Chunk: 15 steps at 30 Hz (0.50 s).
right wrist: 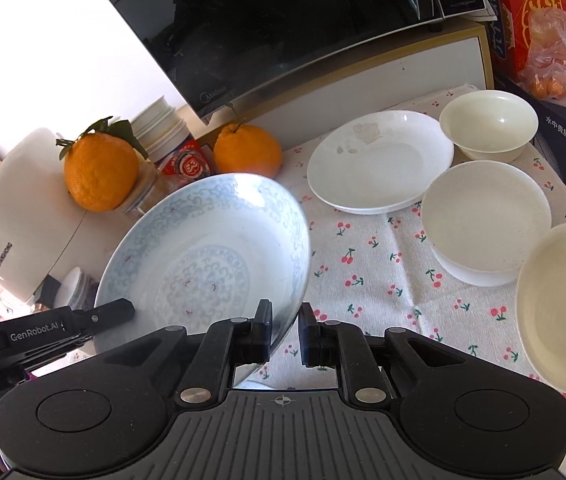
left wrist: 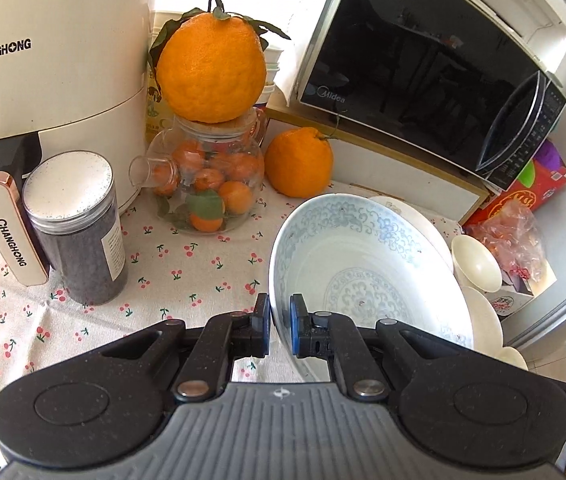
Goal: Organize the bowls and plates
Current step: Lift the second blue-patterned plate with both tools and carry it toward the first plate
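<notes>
Both grippers' fingers point(left wrist: 298, 320) clamp the tilted patterned bowl point(right wrist: 211, 256), hollow facing them.

Each camera sits just behind its own gripper, looking steeply down along the fingers at close range over the cherry-print tablecloth point(left wrist: 187, 256), and both views share the patterned bowl point(left wrist: 363, 264) point(right wrist: 211, 248), the microwave point(left wrist: 423, 64) point(right wrist: 283, 20) and the oranges point(left wrist: 211, 68) point(right wrist: 101, 172).
</notes>
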Motion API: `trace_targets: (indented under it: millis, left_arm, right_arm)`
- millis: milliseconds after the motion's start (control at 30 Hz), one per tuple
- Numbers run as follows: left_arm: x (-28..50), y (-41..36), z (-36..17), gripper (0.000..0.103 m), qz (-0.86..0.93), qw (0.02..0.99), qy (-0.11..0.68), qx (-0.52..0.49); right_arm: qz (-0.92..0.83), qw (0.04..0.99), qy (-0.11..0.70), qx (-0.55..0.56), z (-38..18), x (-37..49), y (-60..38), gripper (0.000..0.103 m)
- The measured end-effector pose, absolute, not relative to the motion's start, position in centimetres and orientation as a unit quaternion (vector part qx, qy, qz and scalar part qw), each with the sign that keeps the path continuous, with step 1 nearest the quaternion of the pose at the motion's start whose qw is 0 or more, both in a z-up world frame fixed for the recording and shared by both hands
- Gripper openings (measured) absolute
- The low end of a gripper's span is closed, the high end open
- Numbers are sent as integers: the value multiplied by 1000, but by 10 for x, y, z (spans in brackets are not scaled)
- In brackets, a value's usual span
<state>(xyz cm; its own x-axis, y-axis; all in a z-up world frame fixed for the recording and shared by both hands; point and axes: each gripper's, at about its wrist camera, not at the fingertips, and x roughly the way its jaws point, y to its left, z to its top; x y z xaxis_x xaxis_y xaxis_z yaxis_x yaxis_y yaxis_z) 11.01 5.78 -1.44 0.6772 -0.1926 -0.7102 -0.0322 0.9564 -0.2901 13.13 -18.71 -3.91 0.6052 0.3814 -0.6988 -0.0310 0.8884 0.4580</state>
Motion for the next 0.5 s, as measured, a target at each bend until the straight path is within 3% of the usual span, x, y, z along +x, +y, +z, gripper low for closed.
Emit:
trace_targets:
  millis: [500]
  left_arm:
    - [38,67,-34,8,-32,892,427,-146]
  right_arm:
    - [128,868,453,158,-49,57,-175,14]
